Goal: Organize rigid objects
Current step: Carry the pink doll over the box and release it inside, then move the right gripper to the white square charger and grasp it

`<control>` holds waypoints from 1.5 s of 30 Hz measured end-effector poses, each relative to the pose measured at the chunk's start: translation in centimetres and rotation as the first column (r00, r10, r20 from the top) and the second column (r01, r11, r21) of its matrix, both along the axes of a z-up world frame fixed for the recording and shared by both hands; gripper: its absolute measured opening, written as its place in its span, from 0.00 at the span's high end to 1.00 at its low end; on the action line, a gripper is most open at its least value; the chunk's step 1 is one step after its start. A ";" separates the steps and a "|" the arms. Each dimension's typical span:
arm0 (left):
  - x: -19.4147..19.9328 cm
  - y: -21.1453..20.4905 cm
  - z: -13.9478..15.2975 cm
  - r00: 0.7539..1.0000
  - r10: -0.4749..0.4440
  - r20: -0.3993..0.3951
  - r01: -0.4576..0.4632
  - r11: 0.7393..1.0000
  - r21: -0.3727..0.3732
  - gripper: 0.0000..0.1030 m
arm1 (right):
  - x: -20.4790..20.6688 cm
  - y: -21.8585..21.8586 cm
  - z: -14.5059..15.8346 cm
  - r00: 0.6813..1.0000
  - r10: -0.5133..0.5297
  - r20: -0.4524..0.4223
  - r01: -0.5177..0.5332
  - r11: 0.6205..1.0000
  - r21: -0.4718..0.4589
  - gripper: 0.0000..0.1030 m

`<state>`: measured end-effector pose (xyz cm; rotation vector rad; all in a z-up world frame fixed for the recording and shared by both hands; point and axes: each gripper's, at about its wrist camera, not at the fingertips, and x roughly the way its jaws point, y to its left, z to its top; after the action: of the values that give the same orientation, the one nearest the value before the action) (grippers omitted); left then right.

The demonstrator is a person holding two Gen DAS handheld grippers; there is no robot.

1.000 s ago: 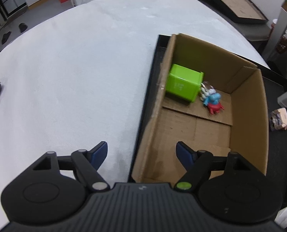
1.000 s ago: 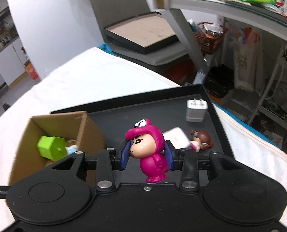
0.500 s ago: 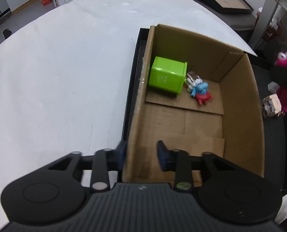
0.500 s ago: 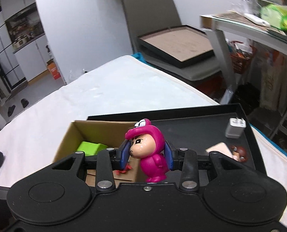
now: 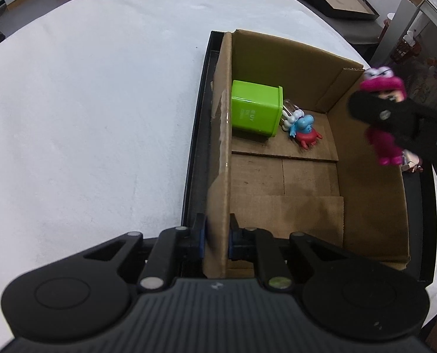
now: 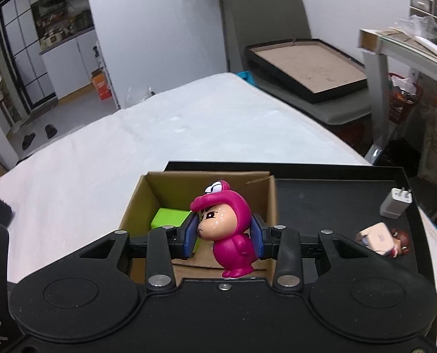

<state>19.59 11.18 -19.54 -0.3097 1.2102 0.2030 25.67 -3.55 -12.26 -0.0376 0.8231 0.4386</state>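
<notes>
My right gripper (image 6: pixel 223 235) is shut on a pink hooded figurine (image 6: pixel 228 229) and holds it in the air over the cardboard box (image 6: pixel 136 200), near the box's right wall. The figurine also shows in the left wrist view (image 5: pixel 383 144), at the box's right wall. My left gripper (image 5: pixel 216 236) is shut on the near left wall of the cardboard box (image 5: pixel 221 176). Inside the box lie a green cube (image 5: pixel 255 107) and a small blue and red toy (image 5: pixel 303 131).
The box stands in a black tray (image 6: pixel 330 194) on a white cloth-covered table (image 5: pixel 86 103). On the tray right of the box lie a white charger (image 6: pixel 396 203) and a small brown-haired figurine with a beige block (image 6: pixel 383 239). Furniture stands beyond the table.
My left gripper closed on the box's left wall. My right gripper carried the pink figurine leftward from over the tray to over the box.
</notes>
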 end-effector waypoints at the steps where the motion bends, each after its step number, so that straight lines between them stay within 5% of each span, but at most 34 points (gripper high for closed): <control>1: 0.0 0.1 0.0 1.000 0.000 0.000 0.000 1.000 -0.004 0.87 | 0.0 0.2 -0.2 1.000 0.005 -0.011 -0.005 1.000 0.004 0.64; 14: -0.1 0.8 0.0 1.000 0.003 0.001 -0.003 1.000 -0.029 0.87 | 0.5 2.0 -2.5 0.981 0.053 -0.187 -0.028 0.991 0.132 0.63; 18: -0.1 0.7 0.1 1.000 0.006 0.000 -0.006 1.000 -0.024 0.86 | 0.6 1.7 -3.1 0.969 0.065 -0.239 -0.023 0.984 0.174 0.56; 31: 0.7 -0.4 1.0 1.000 0.002 -0.027 -0.001 1.000 0.016 0.82 | 0.3 0.0 -1.3 0.983 0.034 -0.183 0.003 0.980 0.199 0.56; 34: 0.9 -0.6 1.4 1.000 0.007 -0.028 -0.006 1.000 0.024 0.77 | 0.3 -0.9 -0.6 0.991 -0.015 -0.136 0.041 0.982 0.185 0.56; 40: 1.4 -1.2 2.2 1.000 0.009 -0.023 -0.007 0.996 0.090 0.51 | 0.9 -3.4 0.0 0.992 -0.099 -0.080 0.112 0.977 0.183 0.56; 45: 1.9 -1.9 2.4 0.999 0.016 -0.031 -0.013 0.993 0.113 0.43 | 1.7 -5.4 -0.6 0.986 -0.152 -0.073 0.163 0.971 0.177 0.56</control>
<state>21.53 9.32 -17.16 -0.2173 1.2232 0.2889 27.32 -8.94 -12.87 0.2109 0.8341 0.3648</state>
